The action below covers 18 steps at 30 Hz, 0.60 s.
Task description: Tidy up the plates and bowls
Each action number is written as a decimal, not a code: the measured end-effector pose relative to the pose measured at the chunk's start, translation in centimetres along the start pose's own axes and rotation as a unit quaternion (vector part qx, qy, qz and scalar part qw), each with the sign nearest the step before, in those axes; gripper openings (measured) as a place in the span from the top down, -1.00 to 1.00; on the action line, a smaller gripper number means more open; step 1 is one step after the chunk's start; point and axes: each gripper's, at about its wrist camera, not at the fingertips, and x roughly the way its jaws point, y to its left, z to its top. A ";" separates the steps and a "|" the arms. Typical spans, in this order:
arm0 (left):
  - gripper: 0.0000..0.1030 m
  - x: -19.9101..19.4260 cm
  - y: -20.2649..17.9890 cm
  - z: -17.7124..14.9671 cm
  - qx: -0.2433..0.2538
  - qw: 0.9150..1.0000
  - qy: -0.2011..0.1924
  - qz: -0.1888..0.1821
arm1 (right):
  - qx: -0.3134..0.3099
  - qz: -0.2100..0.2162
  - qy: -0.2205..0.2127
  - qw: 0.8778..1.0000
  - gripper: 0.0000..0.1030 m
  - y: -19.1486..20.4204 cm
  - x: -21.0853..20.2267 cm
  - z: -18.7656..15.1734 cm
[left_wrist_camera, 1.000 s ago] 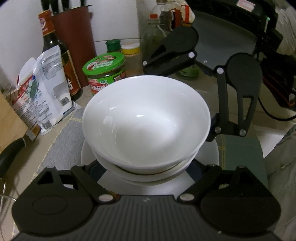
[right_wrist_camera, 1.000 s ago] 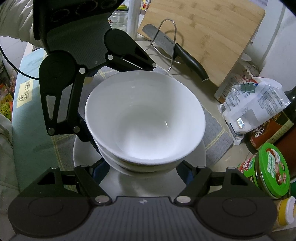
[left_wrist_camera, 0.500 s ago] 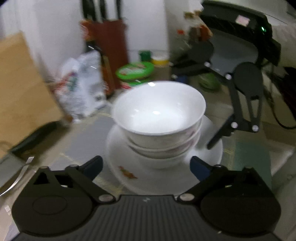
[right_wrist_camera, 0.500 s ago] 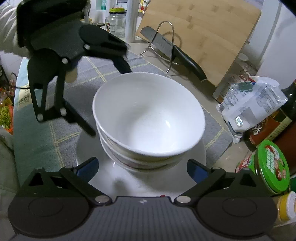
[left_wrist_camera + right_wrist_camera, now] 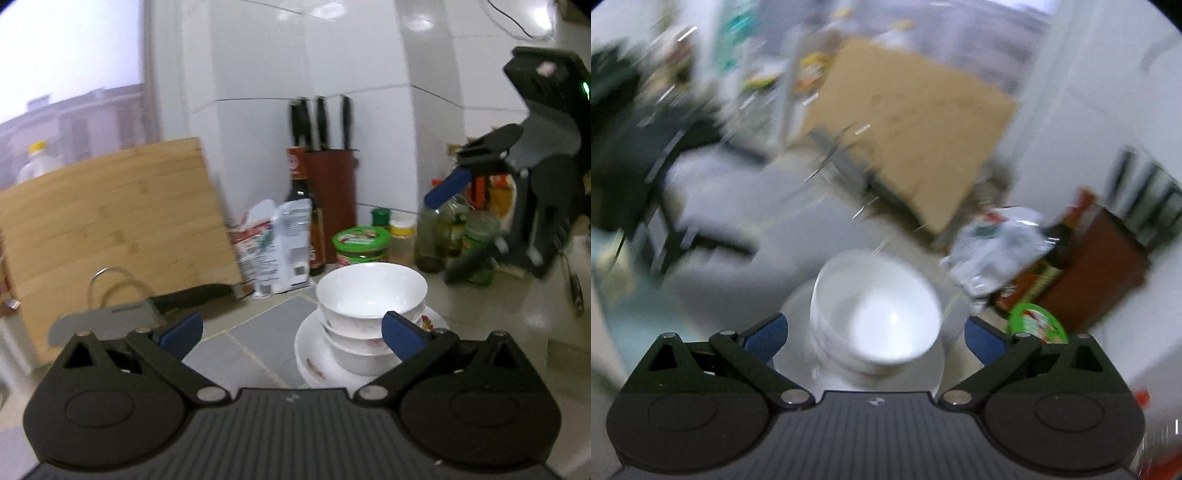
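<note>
Bowls (image 5: 370, 295) sit nested in a white stack on a plate (image 5: 309, 350), and neither gripper touches them. Seen from the left wrist, the left gripper (image 5: 291, 332) has its jaws spread wide with nothing between them; its blue pads (image 5: 181, 330) stand apart, the right-hand one overlapping the stack's near side in the view while the stack sits further off on the counter. Seen from the right wrist, heavily blurred, the right gripper (image 5: 875, 334) is likewise wide open and empty, its pads (image 5: 764, 338) flanking the stack (image 5: 875, 314) in the view, which sits low and centred with the plate (image 5: 938, 373) showing around its base. The plate rests on a grey mat (image 5: 266, 332) with pale yellow lines. Beside the stack, toward the wall, stand a green-lidded jar (image 5: 361, 245), a printed bag (image 5: 275, 247), a dark bottle (image 5: 304, 218) and a red-brown knife block (image 5: 334, 195) with black handles. A wooden board (image 5: 110, 218) leans at the left, with a cleaver (image 5: 107, 321) and a wire stand (image 5: 110, 284) in front of it. In the left wrist view the right gripper (image 5: 447, 188) hangs high at the right, above a cluster of jars (image 5: 432, 240), one blue pad showing.
</note>
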 end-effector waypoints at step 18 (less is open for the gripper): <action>-0.99 -7.9 1.3 -0.6 -0.119 0.982 0.102 0.101 | 0.304 -0.189 0.078 0.930 -1.00 10.9 -1.4 -2.5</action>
